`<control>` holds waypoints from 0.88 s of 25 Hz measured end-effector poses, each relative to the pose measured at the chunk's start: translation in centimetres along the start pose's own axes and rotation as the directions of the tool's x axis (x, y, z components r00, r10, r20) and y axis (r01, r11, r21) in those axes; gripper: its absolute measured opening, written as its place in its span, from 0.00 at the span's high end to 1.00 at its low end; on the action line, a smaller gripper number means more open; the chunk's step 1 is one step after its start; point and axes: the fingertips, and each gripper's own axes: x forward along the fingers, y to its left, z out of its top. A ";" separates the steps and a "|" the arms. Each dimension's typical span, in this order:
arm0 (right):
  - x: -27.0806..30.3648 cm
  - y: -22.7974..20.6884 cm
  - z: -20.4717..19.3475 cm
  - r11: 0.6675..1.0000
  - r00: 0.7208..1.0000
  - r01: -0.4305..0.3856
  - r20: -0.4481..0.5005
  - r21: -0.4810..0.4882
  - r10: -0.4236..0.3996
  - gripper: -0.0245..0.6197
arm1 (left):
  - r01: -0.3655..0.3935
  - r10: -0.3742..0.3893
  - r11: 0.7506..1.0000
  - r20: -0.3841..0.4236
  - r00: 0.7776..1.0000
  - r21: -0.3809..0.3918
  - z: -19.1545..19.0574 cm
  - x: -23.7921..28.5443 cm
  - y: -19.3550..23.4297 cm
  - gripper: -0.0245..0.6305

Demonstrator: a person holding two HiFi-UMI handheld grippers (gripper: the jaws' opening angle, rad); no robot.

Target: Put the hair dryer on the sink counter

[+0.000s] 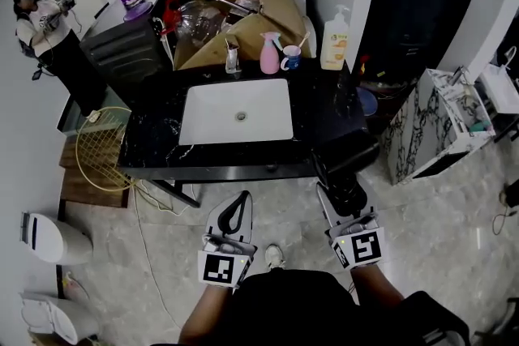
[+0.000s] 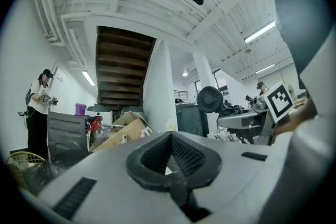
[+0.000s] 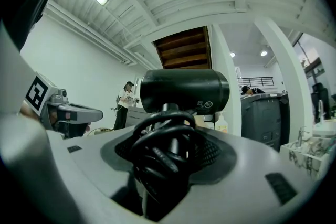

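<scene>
A person stands at a black marble desk (image 1: 324,113) whose white basin (image 1: 237,111) sits at its centre, a handheld gripper in each hand. The right gripper (image 3: 169,150) has its fingers clenched on the handle of a black hair dryer (image 3: 184,91), with the coiled black cord (image 3: 157,157) bunched between them and the barrel lying crosswise above. From the head view, the dryer hangs in front of and to the right of the basin, over the desk's front edge; whether it touches the stone cannot be made out. The left gripper (image 2: 173,165) is held in front of the basin and short of the desk. Its fingers are pressed together at the tips with nothing between them.

Behind the basin stand a faucet (image 1: 233,59), a pink spray bottle (image 1: 269,54), a mug (image 1: 290,57) and a pump bottle of soap (image 1: 334,40), in that order from left to right. An open cardboard box (image 1: 243,8) rises farther behind the basin. Left of the basin, beyond the desk's end, a wire basket (image 1: 101,146) rests low down. A second person (image 1: 40,28) in a cap and white top stands well to the basin's rear left.
</scene>
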 end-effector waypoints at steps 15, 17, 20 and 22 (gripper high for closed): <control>7.1 -3.0 -2.2 0.999 0.997 0.045 -0.057 0.003 -0.045 0.56 | 0.062 -0.062 0.998 0.012 0.998 -0.026 -1.1 8.3 5.1 0.97; 8.3 -3.8 -2.7 0.999 0.997 0.049 -0.063 0.000 -0.049 0.56 | 0.064 -0.064 0.997 -0.004 0.998 -0.033 -1.3 9.7 5.5 0.97; 10.1 -5.4 -3.7 0.998 0.995 0.067 -0.072 -0.001 -0.067 0.56 | 0.069 -0.069 0.997 -0.005 0.998 -0.031 -1.7 12.0 6.1 0.97; 11.5 -6.7 -4.9 0.996 0.992 0.081 -0.096 0.020 -0.079 0.56 | 0.069 -0.069 0.997 -0.007 0.998 -0.031 -1.9 13.7 6.5 0.97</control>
